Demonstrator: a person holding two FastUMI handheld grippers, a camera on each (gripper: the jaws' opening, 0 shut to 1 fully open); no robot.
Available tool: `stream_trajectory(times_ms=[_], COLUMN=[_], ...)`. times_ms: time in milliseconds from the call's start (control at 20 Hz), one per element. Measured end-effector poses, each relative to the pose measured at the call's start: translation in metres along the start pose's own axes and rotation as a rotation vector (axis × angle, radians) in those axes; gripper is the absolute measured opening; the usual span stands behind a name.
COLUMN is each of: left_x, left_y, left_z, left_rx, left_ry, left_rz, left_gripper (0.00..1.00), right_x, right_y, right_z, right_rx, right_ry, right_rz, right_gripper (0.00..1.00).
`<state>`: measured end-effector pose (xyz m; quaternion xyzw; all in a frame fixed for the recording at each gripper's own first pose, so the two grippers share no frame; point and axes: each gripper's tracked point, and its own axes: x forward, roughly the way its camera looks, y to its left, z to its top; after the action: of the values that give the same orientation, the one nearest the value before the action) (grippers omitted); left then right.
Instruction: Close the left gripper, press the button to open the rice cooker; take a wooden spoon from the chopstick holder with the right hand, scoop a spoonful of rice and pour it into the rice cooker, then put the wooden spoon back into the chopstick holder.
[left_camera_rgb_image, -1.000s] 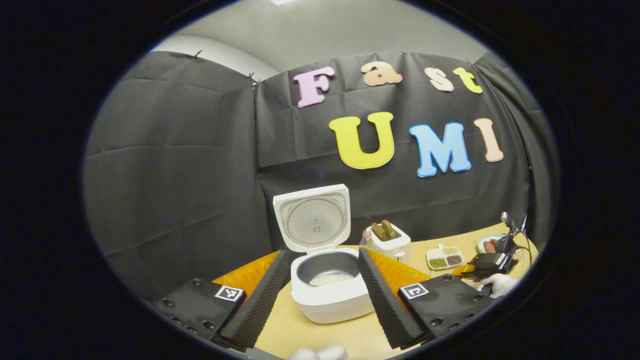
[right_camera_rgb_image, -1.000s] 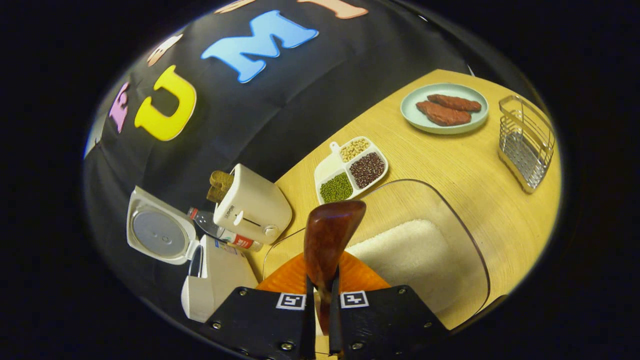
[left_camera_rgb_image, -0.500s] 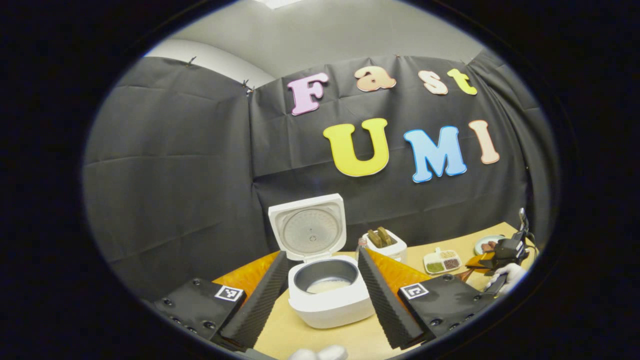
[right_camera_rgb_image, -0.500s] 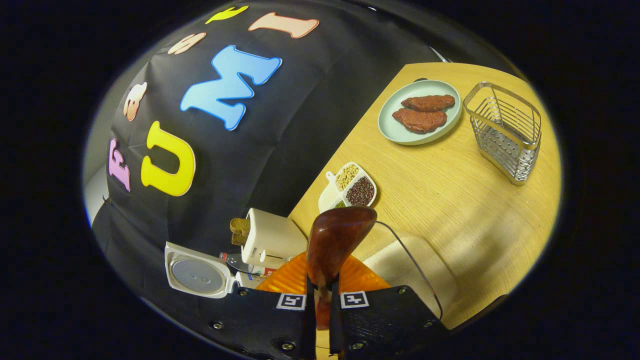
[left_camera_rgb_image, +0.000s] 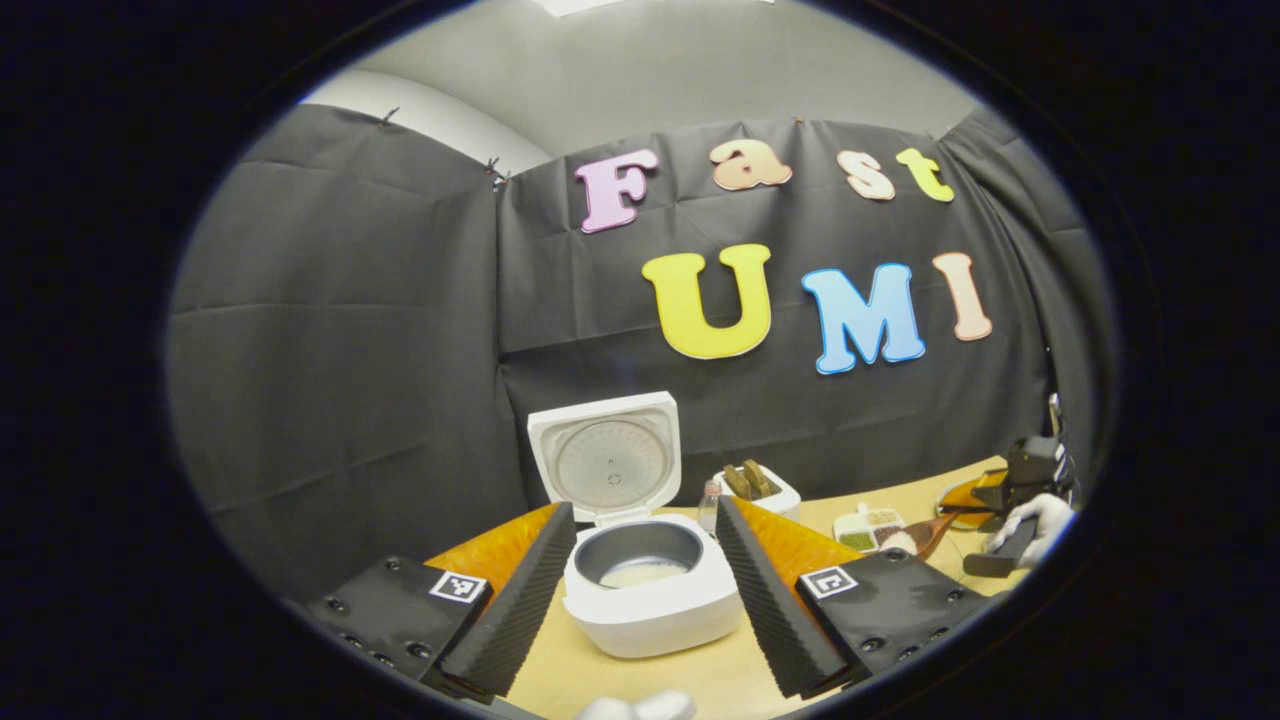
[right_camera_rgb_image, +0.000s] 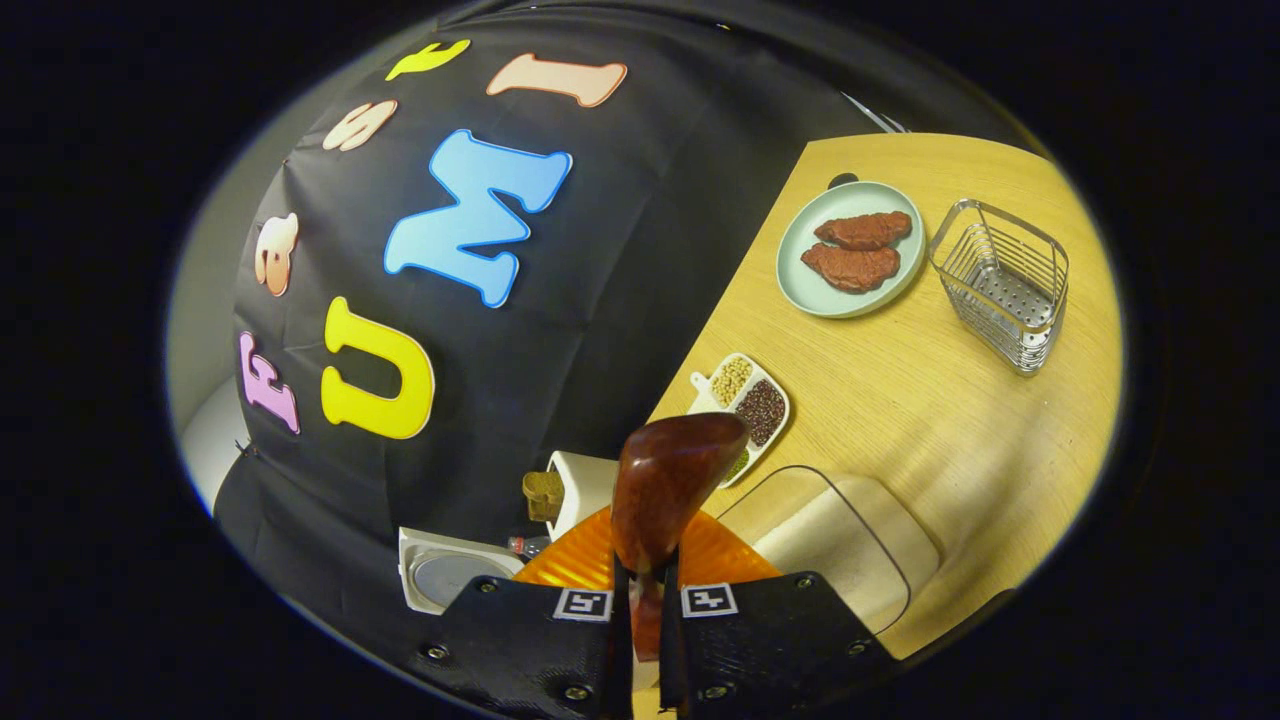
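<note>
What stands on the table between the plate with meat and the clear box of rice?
In the right gripper view, the divided dish of beans lies roughly between the plate and the rice box, toward the wall.

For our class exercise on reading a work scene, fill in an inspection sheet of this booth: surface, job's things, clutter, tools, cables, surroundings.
Surface: pale wooden table, bare between items.
Job's things: white rice cooker, lid up, some rice in its pot; dark red-brown wooden spoon; silver wire chopstick holder, nothing seen inside; clear plastic box of white rice.
Clutter: cream toaster with bread; white divided dish of beans; pale green plate with two brown meat pieces; a bottle behind the cooker.
Tools: left tool open, framing the cooker; right tool shut on the spoon's handle.
Cables: nothing seen.
Surroundings: black cloth wall, grey wall above.
</note>
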<state>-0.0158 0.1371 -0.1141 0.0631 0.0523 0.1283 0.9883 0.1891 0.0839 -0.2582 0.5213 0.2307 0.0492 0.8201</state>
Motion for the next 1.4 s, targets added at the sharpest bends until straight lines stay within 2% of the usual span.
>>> stream_trajectory(times_ms=[350, 500, 850, 950, 1000, 1100, 1150, 1250, 1300, 1400], left_x=[-0.007, -0.009, -0.013, -0.014, -0.015, -0.018, -0.019, -0.021, -0.020, -0.021], left_y=[0.027, 0.036, 0.064, 0.076, 0.082, 0.093, 0.099, 0.108, 0.112, 0.118], left_z=[-0.011, -0.017, -0.030, -0.036, -0.038, -0.041, -0.042, -0.044, -0.045, -0.045], left_rx=[-0.026, -0.046, -0.077, -0.078, -0.081, -0.081, -0.078, -0.076, -0.075, -0.079], left_ry=[-0.007, 0.002, 0.016, 0.028, 0.033, 0.041, 0.046, 0.052, 0.055, 0.060], left_rz=[0.013, 0.020, 0.081, 0.111, 0.125, 0.152, 0.165, 0.190, 0.203, 0.220], left_gripper=[0.96, 1.00, 0.97, 0.96, 1.00, 0.96, 0.98, 1.00, 0.96, 1.00], right_x=[-0.007, 0.005, 0.056, 0.072, 0.081, 0.093, 0.103, 0.115, 0.120, 0.128], right_y=[0.104, 0.144, 0.218, 0.233, 0.239, 0.242, 0.243, 0.239, 0.235, 0.229], right_z=[-0.029, -0.059, -0.149, -0.177, -0.192, -0.218, -0.229, -0.242, -0.244, -0.249], right_rx=[-0.038, -0.050, -0.062, -0.066, -0.090, -0.134, -0.151, -0.179, -0.201, -0.271], right_ry=[0.027, 0.067, 0.164, 0.194, 0.210, 0.230, 0.242, 0.248, 0.240, 0.216], right_rz=[0.094, 0.117, 0.149, 0.156, 0.157, 0.154, 0.155, 0.146, 0.135, 0.116], right_gripper=[0.11, 0.11, 0.10, 0.10, 0.11, 0.11, 0.10, 0.10, 0.11, 0.10])
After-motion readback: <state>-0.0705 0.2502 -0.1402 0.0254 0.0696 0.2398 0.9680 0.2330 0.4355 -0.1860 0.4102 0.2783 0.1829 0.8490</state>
